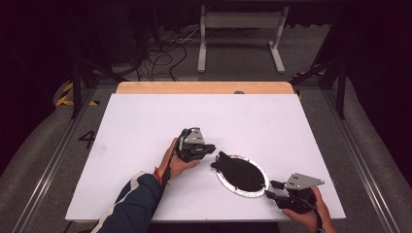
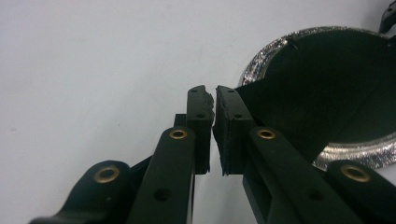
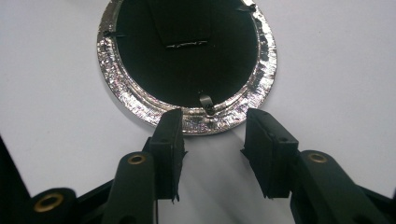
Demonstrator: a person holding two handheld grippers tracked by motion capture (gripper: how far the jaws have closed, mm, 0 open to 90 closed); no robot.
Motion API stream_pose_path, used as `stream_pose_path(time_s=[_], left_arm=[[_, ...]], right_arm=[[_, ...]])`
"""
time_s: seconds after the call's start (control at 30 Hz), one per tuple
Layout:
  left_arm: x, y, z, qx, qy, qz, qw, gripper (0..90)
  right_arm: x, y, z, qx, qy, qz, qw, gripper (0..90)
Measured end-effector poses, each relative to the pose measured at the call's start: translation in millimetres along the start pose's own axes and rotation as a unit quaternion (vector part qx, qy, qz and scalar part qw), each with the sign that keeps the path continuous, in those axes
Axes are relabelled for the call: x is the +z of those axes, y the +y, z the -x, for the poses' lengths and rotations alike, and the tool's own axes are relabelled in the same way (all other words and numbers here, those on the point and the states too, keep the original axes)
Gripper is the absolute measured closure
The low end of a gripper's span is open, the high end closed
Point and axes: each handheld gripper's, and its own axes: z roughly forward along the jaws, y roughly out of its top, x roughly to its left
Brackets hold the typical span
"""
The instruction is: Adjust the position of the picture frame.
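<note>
Lying flat, foil-rimmed black disc point(image 1: 241, 175) w/ flap toward L gripper point(image 1: 210, 149), closed empty, R gripper point(image 1: 270, 189) open.

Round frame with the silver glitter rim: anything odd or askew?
Yes. On the round black-backed frame with silver glitter rim, the black stand flap is swung out past the rim's left edge instead of lying flat. The white table shows no spill.

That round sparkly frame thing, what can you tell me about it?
The round frame lies flat on the white table, back side up. Its rim looks glittery silver, its middle is a black board with small metal clips and a stand flap. The left gripper pinches that flap's tip; the right gripper waits open at the rim.
</note>
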Motion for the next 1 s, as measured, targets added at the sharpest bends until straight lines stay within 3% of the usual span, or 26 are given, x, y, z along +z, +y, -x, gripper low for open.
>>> stream_pose_path(time_s=[0.23, 0.4, 0.53, 0.8, 0.9, 1.0], left_arm=[[9.7, 5.7, -2.0, 0.022, 0.009, -0.012, 0.9996, 84.2], [17.5, 9.7, -8.5, 0.013, 0.018, -0.020, 0.9995, 82.6], [24.3, 12.4, -10.8, 0.034, 0.022, -0.040, 0.9984, 82.4], [24.4, 9.1, -15.6, 0.032, 0.011, -0.048, 0.9983, 81.1], [22.8, 7.7, -17.7, 0.034, 0.024, -0.062, 0.9972, 82.7], [22.1, 5.5, -20.3, 0.030, 0.019, -0.066, 0.9972, 85.0]], right_arm=[[5.0, 5.3, 3.8, 0.003, -0.005, -0.002, 1.0000, 60.4], [11.3, 11.5, 10.0, 0.007, -0.003, -0.005, 1.0000, 62.8], [15.0, 14.9, 13.0, 0.007, -0.006, -0.006, 0.9999, 63.5], [22.4, 21.6, 18.6, 0.013, -0.009, -0.007, 0.9999, 65.9], [26.3, 24.9, 21.4, 0.020, -0.012, -0.006, 0.9997, 66.7], [29.1, 27.7, 23.3, 0.022, -0.017, -0.008, 0.9996, 67.1]])
